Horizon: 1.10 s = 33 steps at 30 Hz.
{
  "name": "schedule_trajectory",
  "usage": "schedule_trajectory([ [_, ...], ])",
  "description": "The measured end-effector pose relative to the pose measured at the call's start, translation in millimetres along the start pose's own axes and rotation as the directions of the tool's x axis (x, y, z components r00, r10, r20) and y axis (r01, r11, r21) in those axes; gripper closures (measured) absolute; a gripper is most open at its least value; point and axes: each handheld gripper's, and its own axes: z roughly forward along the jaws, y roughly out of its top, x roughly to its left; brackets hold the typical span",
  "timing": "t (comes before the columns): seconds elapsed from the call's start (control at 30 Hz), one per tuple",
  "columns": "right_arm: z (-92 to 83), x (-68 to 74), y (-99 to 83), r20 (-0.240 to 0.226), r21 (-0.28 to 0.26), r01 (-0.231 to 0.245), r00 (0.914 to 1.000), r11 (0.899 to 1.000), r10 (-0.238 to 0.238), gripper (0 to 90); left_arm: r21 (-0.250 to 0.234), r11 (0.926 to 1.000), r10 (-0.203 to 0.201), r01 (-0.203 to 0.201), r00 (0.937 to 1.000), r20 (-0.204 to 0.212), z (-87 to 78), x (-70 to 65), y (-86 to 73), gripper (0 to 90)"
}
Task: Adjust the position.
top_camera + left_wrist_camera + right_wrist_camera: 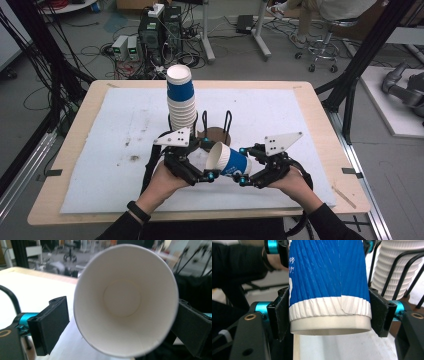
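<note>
One white mat (280, 115) covers nearly all of the pale wooden table (95, 95), with a few brown stains on the mat well to the left of the wire rack (216, 124). Behind the table, grey floor carries tangled cables and electronics boxes (150, 35), and a stool on castors (327, 45) stands farther back to the right.

Just in front of the rack, lifted off the mat, lies the paper cup (229, 159): blue ribbed sleeve, white band at the base, plain white inside, tipped on its side with the mouth toward the left gripper (212, 175). In the right gripper view the right gripper (329, 315) has the cup's base end squeezed between both black pads, gripped firmly. In the left gripper view the left gripper's jaws stand wide either side of the cup's rim; the left pad is clear of it with mat showing between, the right pad sits just beside the rim, contact hard to tell.

Left of the rack's black loops, touching them, rises a tall stack of cups (181, 97), leaning a little, crowding the space right behind the left hand (162, 182).
</note>
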Motion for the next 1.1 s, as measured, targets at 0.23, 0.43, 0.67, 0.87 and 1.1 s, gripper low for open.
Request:
schedule_trajectory([
  [0.23, -1.3, -0.6, -2.1, -0.013, -0.103, -0.036, 0.9993, 0.994, 0.035, 29.4, -0.095, 0.9944, -0.043, 0.048, 0.9976, 0.053, 2.3, 0.6, -3.1, 6.8],
  [0.43, 5.7, 2.3, -3.0, -0.017, -0.084, -0.023, 0.9996, 0.996, 0.022, 29.5, -0.094, 0.9949, -0.029, 0.035, 0.9977, 0.061, 0.3, 0.5, -2.4, 17.3],
  [0.67, 7.5, 4.1, -2.8, 0.008, -0.036, 0.013, 0.9999, 0.999, -0.012, 29.2, -0.047, 0.9988, -0.013, 0.016, 0.9984, 0.055, -0.6, 1.1, 0.5, 21.2],
  [0.87, 5.8, 5.2, 0.1, 0.028, 0.017, 0.031, 0.9991, 0.999, -0.032, 21.7, 0.014, 0.9998, 0.016, -0.017, 0.9991, 0.04, -4.3, 0.6, 6.0, 22.2],
  [1.1, 8.9, 7.8, 1.9, 0.026, 0.103, 0.049, 0.9983, 0.994, -0.052, 21.6, 0.117, 0.9912, 0.062, -0.062, 0.9981, 0.002, -6.7, -1.8, 14.3, 22.9],
])
